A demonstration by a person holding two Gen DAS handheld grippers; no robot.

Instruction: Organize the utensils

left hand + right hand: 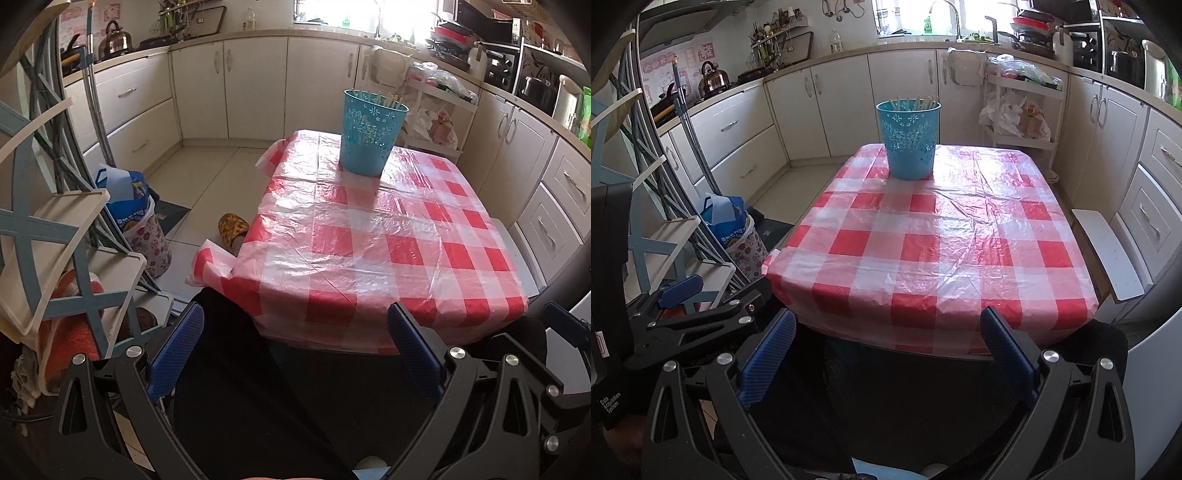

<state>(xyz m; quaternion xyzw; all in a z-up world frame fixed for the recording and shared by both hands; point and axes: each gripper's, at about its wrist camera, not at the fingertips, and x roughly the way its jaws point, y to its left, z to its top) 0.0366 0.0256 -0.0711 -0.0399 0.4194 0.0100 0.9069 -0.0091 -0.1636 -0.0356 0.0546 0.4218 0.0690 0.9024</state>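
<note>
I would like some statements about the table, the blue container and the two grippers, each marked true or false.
1. The blue bucket stands upright at the far end of the table. True.
2. The bucket is empty. False: the tips of pale sticks, probably chopsticks, show above its rim.
3. The left gripper is shut on a utensil. False: its jaws are wide apart and hold nothing.
4. The right gripper is open, near the table's near edge. True.
5. Spoons lie on the checked tablecloth. False: only the bucket stands on it.
</note>
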